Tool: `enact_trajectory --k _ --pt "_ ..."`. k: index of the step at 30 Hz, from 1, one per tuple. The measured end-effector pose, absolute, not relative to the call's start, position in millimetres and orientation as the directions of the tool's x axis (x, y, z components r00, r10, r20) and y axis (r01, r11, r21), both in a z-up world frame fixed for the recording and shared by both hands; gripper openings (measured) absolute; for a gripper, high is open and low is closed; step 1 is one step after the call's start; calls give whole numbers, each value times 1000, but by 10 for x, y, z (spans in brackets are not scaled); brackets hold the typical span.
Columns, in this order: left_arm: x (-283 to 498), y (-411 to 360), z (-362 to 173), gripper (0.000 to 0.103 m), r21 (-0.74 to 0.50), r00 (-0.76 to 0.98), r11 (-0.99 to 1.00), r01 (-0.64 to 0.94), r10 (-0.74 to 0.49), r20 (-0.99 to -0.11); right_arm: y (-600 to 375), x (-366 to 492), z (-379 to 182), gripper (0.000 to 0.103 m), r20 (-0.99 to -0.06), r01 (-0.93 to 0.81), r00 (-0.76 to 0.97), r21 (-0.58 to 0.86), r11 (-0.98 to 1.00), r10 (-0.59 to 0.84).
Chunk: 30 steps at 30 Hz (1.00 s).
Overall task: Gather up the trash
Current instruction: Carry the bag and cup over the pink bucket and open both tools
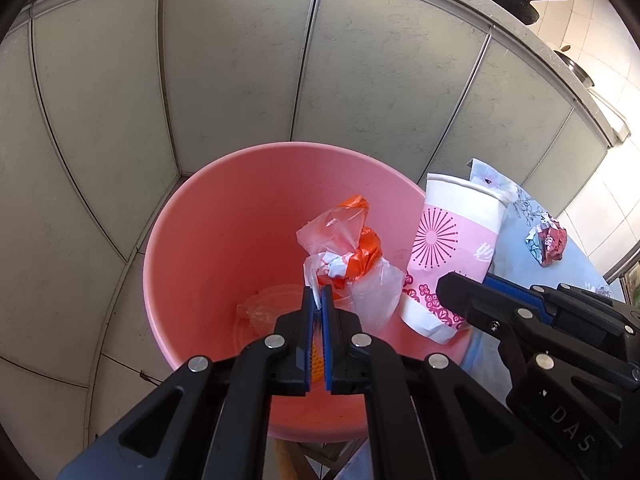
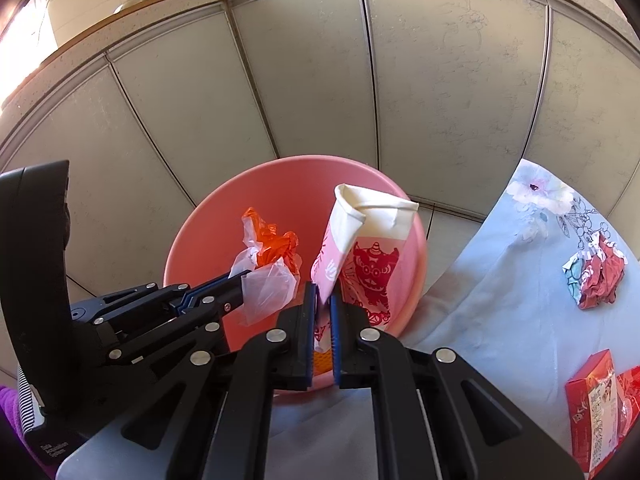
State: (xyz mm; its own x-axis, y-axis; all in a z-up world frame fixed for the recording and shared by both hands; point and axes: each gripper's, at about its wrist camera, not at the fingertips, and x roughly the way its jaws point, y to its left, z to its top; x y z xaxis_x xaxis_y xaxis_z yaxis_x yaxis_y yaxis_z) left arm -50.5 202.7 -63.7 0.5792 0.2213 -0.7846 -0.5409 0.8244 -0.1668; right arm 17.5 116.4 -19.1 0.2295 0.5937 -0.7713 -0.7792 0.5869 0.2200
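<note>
Both hover above the pink bin (image 1: pixel 208 248) for dropping: left hand-held gripper (image 1: pixel 316 300) pinches the plastic bag (image 1: pixel 344 256); right hand-held gripper (image 2: pixel 323 304), at its three o'clock, clamps the paper cup (image 2: pixel 360 248).

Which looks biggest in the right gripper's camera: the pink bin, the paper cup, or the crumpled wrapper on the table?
Largest to smallest, as they look:
1. pink bin
2. paper cup, though it is held nearer the camera, so it looks bigger than it is
3. crumpled wrapper
</note>
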Motion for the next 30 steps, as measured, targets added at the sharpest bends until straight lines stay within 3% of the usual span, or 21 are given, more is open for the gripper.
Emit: enact_trajectory --k 9,13,17,21,30 --pt "-475 2066 -636 7 -161 568 813 -560 235 -789 1165 190 -195 7 -780 -784 201 234 574 592" --pt "-492 2089 -634 27 -163 566 804 -572 243 -788 1162 188 -173 7 -778 -789 181 250 561 602" --pt "-518 2111 -611 37 -178 575 801 -572 236 -784 1127 171 -127 8 -768 -792 181 256 554 614" --pt "-556 2132 -584 39 -193 587 799 -569 231 -776 1060 166 -68 21 -758 -788 195 257 559 623" --pt "-654 2084 -456 39 -189 608 813 -551 236 -758 848 53 140 23 -734 -767 310 183 616 604"
